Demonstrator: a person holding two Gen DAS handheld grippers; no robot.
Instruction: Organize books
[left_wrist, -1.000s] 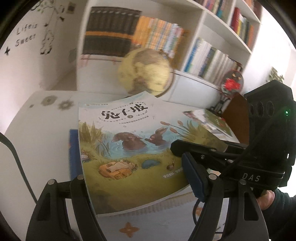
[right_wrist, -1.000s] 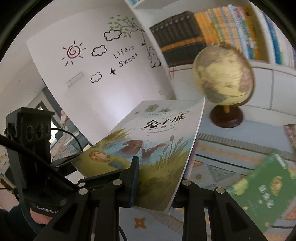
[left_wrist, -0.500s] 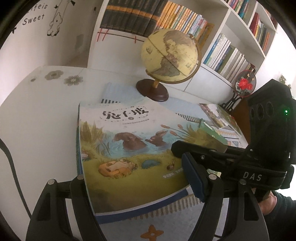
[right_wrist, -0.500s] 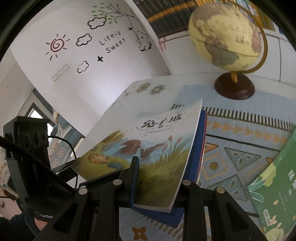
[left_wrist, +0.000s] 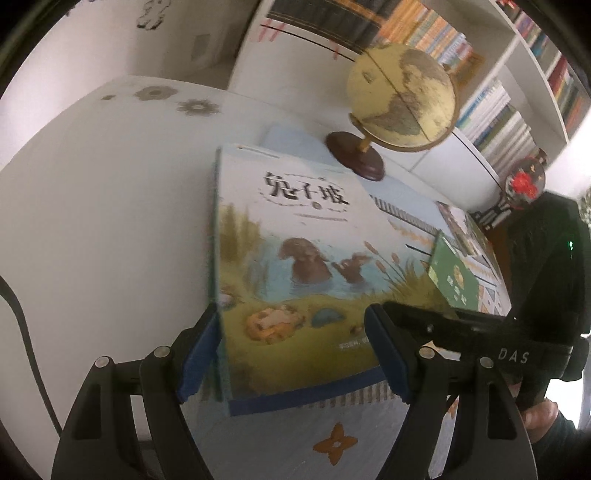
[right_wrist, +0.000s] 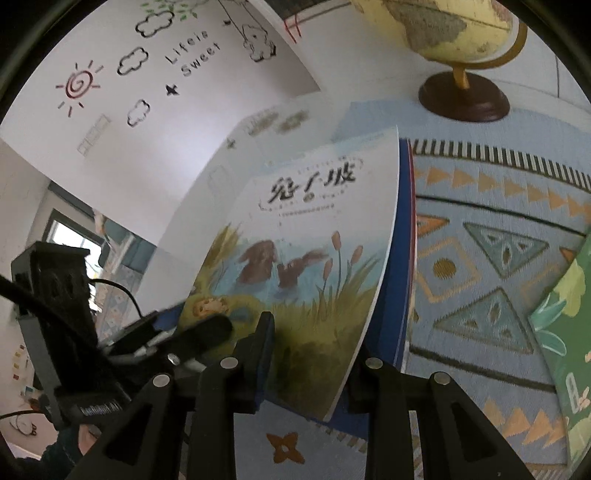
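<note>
A picture book (left_wrist: 295, 240) with rabbits in a pond on its cover lies bowed over a blue book (left_wrist: 295, 400) on the patterned mat. My left gripper (left_wrist: 291, 312) straddles its near left corner and its jaws are opening. The left pad (left_wrist: 199, 354) stands beside the book's left edge and the right pad hangs over the cover. My right gripper (right_wrist: 317, 336) is shut on the near right corner of the picture book (right_wrist: 314, 229), one finger on the cover and one hidden under it. The blue book (right_wrist: 404, 240) shows along the right edge.
A globe (left_wrist: 402, 99) on a dark wooden base stands just behind the books. A green book (right_wrist: 565, 332) lies on the mat (right_wrist: 480, 258) to the right. White table top (left_wrist: 110, 221) spreads to the left. Full bookshelves (left_wrist: 498, 110) line the back wall.
Both grippers have come down with the picture book, from the air onto the blue book. The left pad, earlier hidden behind the book, now shows beside its left edge.
</note>
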